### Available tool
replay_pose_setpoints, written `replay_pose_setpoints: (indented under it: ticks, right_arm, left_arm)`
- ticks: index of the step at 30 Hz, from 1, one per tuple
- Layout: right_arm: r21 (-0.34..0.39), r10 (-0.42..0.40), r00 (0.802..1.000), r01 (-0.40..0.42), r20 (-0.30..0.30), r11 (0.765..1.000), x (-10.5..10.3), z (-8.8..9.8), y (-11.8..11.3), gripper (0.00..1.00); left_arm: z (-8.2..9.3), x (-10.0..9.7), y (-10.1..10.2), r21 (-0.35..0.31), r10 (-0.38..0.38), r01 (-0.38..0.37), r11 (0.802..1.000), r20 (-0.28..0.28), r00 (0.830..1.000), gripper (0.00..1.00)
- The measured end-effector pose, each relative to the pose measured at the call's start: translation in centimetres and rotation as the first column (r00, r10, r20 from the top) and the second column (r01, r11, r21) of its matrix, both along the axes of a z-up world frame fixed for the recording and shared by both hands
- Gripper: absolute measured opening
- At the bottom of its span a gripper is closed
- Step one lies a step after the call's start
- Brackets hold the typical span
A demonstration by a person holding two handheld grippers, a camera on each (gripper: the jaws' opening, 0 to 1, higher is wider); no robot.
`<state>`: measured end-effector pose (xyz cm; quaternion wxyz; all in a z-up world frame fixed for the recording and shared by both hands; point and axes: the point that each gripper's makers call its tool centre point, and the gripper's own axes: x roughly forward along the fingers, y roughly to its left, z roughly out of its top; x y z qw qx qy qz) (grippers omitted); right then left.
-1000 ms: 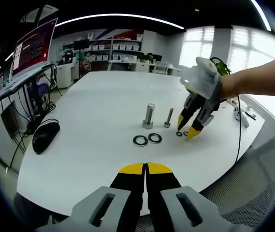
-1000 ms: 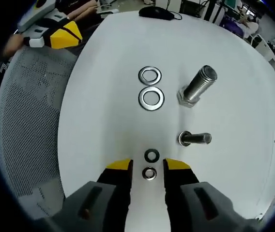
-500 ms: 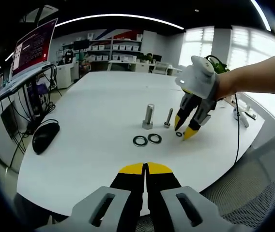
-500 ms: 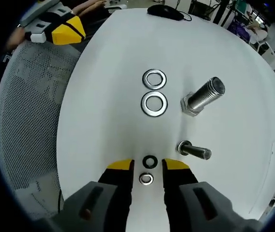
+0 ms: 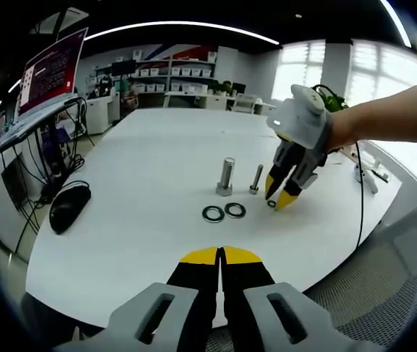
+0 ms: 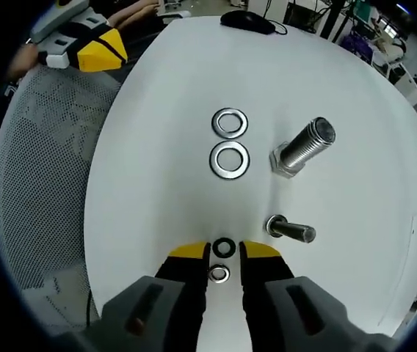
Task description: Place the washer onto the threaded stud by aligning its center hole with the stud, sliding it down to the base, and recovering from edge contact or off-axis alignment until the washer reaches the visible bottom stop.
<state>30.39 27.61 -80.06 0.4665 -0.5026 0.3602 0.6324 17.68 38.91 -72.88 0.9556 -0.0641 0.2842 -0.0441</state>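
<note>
Right gripper [image 6: 221, 251] narrowly open astride small washer [image 6: 219, 274], perhaps touching it, left gripper [image 5: 220, 254] closed, empty

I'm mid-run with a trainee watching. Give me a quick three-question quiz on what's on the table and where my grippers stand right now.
1. True or false: the left gripper has its jaws wide open.
2. How many washers lie on the white table? A) two B) four C) six
3. Fill in: the small silver washer lies between the jaws of the ____ gripper.

Key
1. False. Its yellow tips are pressed together with nothing between them.
2. B: two large washers, a small dark washer and the small silver one, beside the big stud and the thin stud.
3. Right gripper; its jaws flank that washer, not yet closed on it.
</note>
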Motion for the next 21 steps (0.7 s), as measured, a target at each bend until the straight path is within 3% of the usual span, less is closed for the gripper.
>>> replay_pose_setpoints:
  ticks: [11, 21]
  right_arm:
    - [0.031, -0.019, 1.000, 0.019, -0.011, 0.999, -0.05, 0.02, -0.05, 0.17]
    - [0.013, 0.008, 1.000, -0.008, 0.003, 1.000, -0.15, 0.03, -0.46, 0.17]
  left_arm:
    - [-0.02, 0.00, 0.00, 0.000, 0.000, 0.000, 1.000, -0.001, 1.000, 0.00]
    - [0.06, 0.02, -0.04, 0.000, 0.000, 0.000, 1.000, 0.005, 1.000, 0.00]
